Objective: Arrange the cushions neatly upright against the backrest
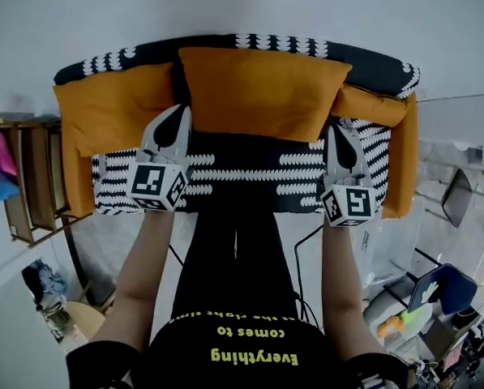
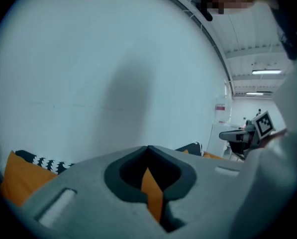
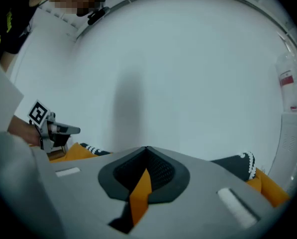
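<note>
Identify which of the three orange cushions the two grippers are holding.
The middle cushion: the left gripper and right gripper each pinch a lower corner. The left cushion and right cushion lie untouched at the ends.

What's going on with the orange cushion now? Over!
Left gripper shut on middle cushion, bottom corner. Right gripper shut on its other bottom corner. Cushion upright before the backrest. Nothing in the way.
</note>
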The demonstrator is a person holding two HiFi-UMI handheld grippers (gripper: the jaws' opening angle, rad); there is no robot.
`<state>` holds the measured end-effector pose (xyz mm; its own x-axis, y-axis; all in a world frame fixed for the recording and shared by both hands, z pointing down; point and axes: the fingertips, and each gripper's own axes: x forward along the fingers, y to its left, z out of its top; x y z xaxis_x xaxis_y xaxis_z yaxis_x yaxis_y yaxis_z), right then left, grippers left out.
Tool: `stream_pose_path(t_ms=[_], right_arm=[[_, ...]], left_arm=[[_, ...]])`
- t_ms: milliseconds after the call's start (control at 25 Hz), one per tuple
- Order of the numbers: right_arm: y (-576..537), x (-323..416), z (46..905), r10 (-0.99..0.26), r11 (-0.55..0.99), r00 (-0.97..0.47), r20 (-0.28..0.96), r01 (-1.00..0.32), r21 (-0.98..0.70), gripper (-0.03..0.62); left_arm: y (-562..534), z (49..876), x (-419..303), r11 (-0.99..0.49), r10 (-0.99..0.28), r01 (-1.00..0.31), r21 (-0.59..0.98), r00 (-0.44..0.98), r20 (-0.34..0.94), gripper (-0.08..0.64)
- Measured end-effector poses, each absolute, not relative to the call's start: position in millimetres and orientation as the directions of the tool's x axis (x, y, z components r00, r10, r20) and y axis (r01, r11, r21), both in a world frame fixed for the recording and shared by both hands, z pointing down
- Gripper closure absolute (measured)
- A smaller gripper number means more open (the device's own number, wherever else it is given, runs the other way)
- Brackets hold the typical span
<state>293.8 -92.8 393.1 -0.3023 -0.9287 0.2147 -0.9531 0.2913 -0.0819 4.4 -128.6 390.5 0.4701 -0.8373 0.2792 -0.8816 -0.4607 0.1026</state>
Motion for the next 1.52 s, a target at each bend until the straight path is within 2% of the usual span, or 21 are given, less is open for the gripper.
stream_pose_path(t_ms=[200,400,960,1320,1520], right_arm=[[-69,262,281,-0.942,0.322,-0.326,0.073,-0.944,-0.069,0.581],[-30,250,212,-0.952,0.303,-0.302,-0.041,-0.952,-0.028,0.581],[-16,202,184,-0.939,0.344,-0.343,-0.025,-0.936,-0.072,0.581],[-23,188,177,-0.938,0.346,-0.344,-0.038,-0.934,-0.083,0.581],[-24,187,180,-0.942,0.337,-0.335,-0.029,-0.938,-0.086,0.581]], left_arm=[[-110,326,10,-0.485,-0.833,-0.869,0.094,0.492,0.252,0.561],[-81,272,6,-0.489,-0.849,-0.869,0.070,0.493,0.190,0.561],[-56,226,-19,-0.463,-0.875,-0.885,0.046,0.465,0.133,0.561],[-62,210,-23,-0.463,-0.882,-0.884,0.060,0.466,0.072,0.561],[-66,210,-25,-0.455,-0.885,-0.889,0.060,0.458,0.078,0.560]])
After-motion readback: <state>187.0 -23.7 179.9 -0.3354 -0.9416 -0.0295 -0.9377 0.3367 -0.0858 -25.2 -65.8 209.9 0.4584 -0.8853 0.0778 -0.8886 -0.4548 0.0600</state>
